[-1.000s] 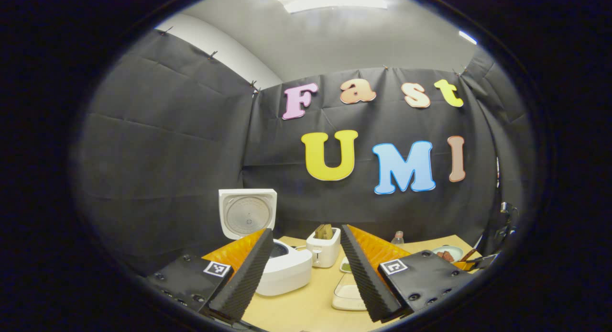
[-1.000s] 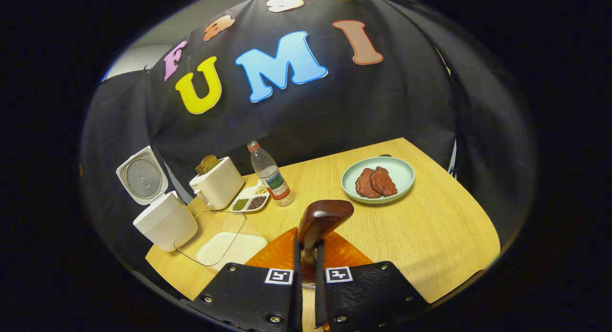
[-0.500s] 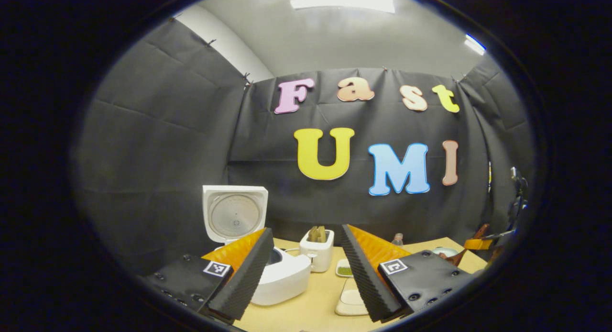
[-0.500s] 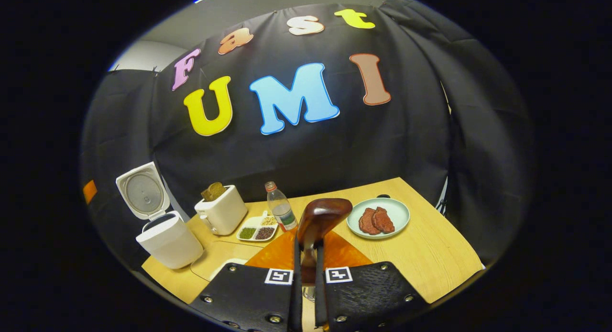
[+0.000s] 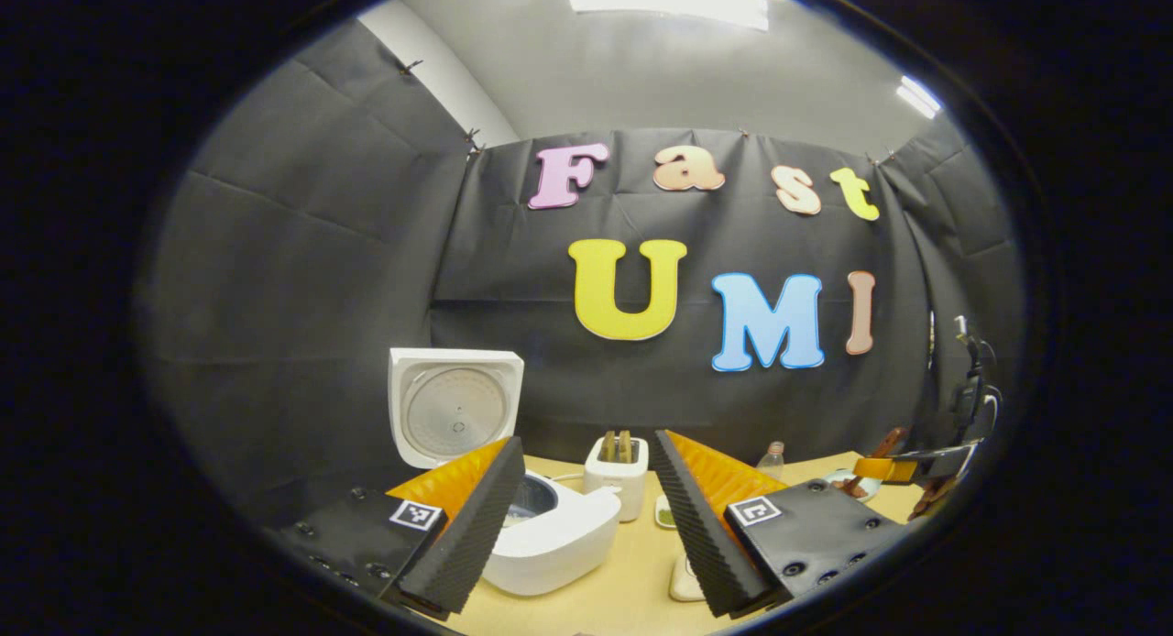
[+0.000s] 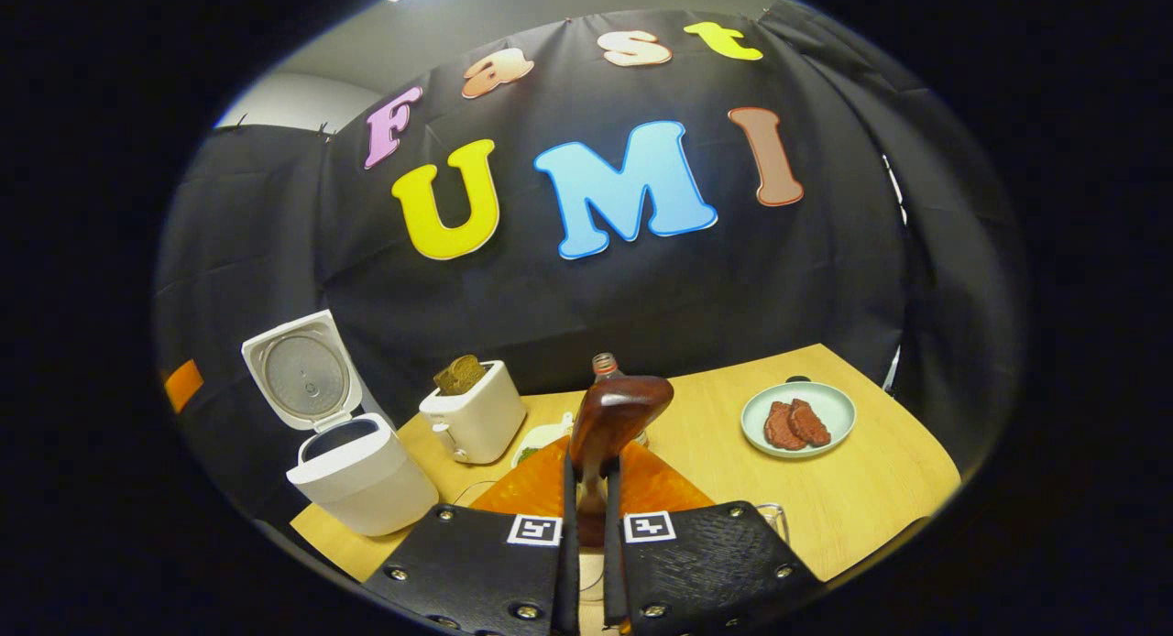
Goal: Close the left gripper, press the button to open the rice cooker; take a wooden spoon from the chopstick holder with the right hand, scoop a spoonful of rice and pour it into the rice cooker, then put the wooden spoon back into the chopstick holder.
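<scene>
The white rice cooker [image 5: 554,537] stands with its lid [image 5: 455,404] raised upright; it also shows at the left in the right gripper view [image 6: 362,478]. My left gripper [image 5: 586,442] is open and holds nothing, with the cooker just beyond its left finger. My right gripper [image 6: 586,464] is shut on the handle of a dark wooden spoon [image 6: 621,411], whose bowl sticks up above the fingertips. I cannot tell whether rice lies in the bowl. In the left gripper view, the right gripper [image 5: 916,468] with the spoon hangs at the far right above the table.
On the wooden table [image 6: 880,489] stand a white toaster [image 6: 472,418] with bread, a water bottle [image 6: 603,364] behind the spoon, and a pale plate [image 6: 829,400] of red meat at the right. A shallow tray of rice [image 5: 683,581] lies by my left gripper's right finger.
My right gripper has lifted and tilted up with the spoon, so the rice tray has dropped under its fingers. The left gripper has drifted slightly; the cooker looks a little nearer.
</scene>
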Demonstrator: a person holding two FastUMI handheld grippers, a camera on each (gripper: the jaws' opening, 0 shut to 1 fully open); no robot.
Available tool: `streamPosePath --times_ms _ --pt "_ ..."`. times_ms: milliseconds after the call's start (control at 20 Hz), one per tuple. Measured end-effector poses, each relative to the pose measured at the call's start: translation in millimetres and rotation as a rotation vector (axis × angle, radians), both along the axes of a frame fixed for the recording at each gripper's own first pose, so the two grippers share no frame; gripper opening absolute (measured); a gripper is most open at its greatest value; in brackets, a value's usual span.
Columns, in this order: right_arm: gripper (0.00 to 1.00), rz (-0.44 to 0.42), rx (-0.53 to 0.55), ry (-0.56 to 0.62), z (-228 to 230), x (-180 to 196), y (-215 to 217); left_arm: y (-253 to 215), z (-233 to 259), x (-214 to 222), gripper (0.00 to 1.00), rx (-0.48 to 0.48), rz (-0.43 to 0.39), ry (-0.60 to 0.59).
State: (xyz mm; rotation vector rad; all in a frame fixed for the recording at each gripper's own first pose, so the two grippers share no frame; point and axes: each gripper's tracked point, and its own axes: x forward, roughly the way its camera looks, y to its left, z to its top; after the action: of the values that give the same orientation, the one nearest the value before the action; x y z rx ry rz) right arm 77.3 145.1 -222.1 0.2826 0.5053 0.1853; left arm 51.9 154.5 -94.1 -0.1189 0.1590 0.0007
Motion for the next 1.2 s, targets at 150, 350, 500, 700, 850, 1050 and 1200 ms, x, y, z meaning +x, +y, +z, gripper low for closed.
streamPosePath --times_ms 150,350,500,700,850,1050,1200 --pt "0.10 0.003 -0.056 0.006 -21 6 16 13 -5 0 0.98 0.011 -0.013 0.007" --pt "0.11 0.005 -0.136 0.021 -53 13 30 30 -13 0 0.98 0.018 -0.024 0.021" --pt "0.11 0.014 -0.182 0.043 -75 16 41 44 -19 -3 0.98 0.017 -0.018 0.028" --pt "0.11 0.044 -0.266 0.042 -94 11 59 59 -23 -5 0.98 0.023 -0.010 0.030" --pt "0.11 0.065 -0.222 0.059 -101 5 83 65 -26 -6 0.99 0.011 -0.002 0.033" --pt "0.11 0.085 -0.139 0.095 -102 -3 109 73 -29 -9 0.98 0.006 0.013 0.039" --pt "0.11 0.077 -0.002 0.152 -103 -11 122 78 -31 -12 0.98 0.003 0.022 0.037"
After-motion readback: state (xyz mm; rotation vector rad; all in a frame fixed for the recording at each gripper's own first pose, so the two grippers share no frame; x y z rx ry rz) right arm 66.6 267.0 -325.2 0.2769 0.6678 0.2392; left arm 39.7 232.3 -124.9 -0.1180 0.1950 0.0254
